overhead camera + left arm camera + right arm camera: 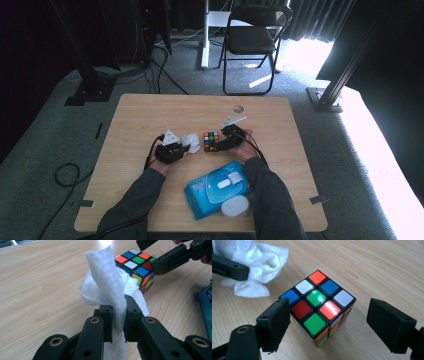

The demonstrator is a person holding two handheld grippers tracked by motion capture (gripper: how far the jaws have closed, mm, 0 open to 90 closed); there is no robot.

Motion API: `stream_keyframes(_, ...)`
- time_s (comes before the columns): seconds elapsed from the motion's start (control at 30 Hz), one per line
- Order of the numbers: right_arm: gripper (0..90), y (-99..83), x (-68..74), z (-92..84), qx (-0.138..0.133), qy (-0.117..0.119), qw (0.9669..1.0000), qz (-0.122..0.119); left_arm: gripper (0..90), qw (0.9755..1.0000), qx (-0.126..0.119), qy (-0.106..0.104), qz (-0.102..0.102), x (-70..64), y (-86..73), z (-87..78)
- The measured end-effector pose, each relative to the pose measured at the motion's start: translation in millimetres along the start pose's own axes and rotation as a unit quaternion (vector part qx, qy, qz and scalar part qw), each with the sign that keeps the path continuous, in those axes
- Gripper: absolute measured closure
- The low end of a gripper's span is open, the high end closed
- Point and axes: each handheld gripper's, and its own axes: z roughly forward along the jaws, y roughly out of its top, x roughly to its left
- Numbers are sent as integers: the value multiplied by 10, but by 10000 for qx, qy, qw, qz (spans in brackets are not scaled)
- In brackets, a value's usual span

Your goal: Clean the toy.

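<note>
We judge this a recording studio or lab space, not a home. A plain wooden table stands on grey carpet, ringed by black curtains and black metal rig stands on floor plates. Cables trail across the floor. A folding chair sits behind; the bright patch beyond it is probably daylight.
</note>
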Motion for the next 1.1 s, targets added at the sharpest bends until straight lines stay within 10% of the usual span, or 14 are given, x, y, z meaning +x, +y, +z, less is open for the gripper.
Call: stream_keyframes(1.1, 297, 25, 160, 114, 252, 275, 9968, -712, 794, 10000, 7, -10, -6, -1, 8, -4)
